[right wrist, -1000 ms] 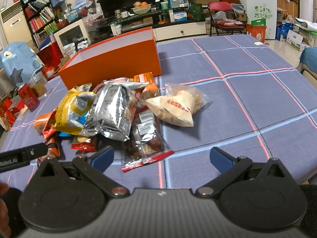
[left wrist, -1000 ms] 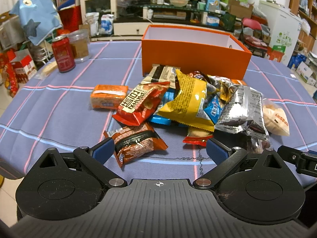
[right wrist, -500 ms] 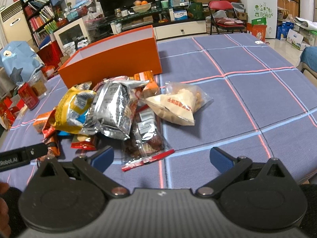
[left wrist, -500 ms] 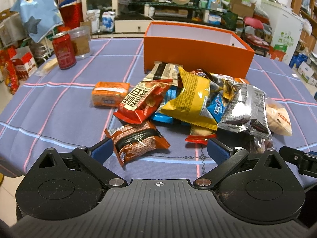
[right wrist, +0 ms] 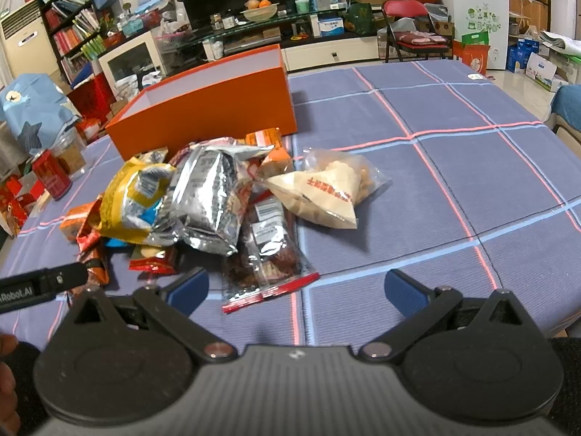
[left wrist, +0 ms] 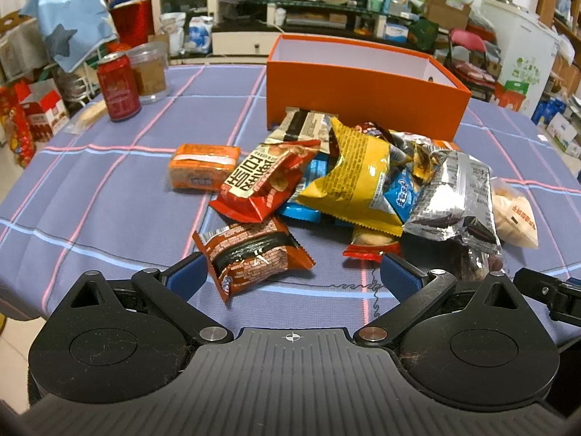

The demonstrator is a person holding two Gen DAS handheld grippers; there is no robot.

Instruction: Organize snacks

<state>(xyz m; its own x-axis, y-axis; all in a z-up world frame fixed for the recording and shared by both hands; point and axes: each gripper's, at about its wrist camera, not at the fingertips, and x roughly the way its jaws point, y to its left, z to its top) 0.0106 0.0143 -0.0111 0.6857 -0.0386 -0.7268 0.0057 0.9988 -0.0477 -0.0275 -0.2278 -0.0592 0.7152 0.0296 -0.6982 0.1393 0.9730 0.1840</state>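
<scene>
A pile of snack packets lies on the blue plaid tablecloth in front of an open orange box [left wrist: 363,83], which also shows in the right wrist view [right wrist: 207,109]. My left gripper [left wrist: 292,278] is open, just short of a brown brick-pattern packet [left wrist: 250,254] that lies between its fingers. A red packet [left wrist: 265,181], a yellow bag [left wrist: 352,181] and a silver bag [left wrist: 454,196] lie behind. My right gripper [right wrist: 296,289] is open, with a clear red-edged bag [right wrist: 267,258] between its fingers. A cream bag [right wrist: 326,196] lies beyond.
An orange wrapped block [left wrist: 203,167] lies left of the pile. A red can [left wrist: 118,87] and a clear jar [left wrist: 149,71] stand at the table's far left. Bare tablecloth [right wrist: 454,167] spreads right of the pile. Shelves and clutter stand behind the table.
The left gripper has risen slightly and edged toward the brown packet. The right gripper has barely moved. Both stay open and the snacks have not moved.
</scene>
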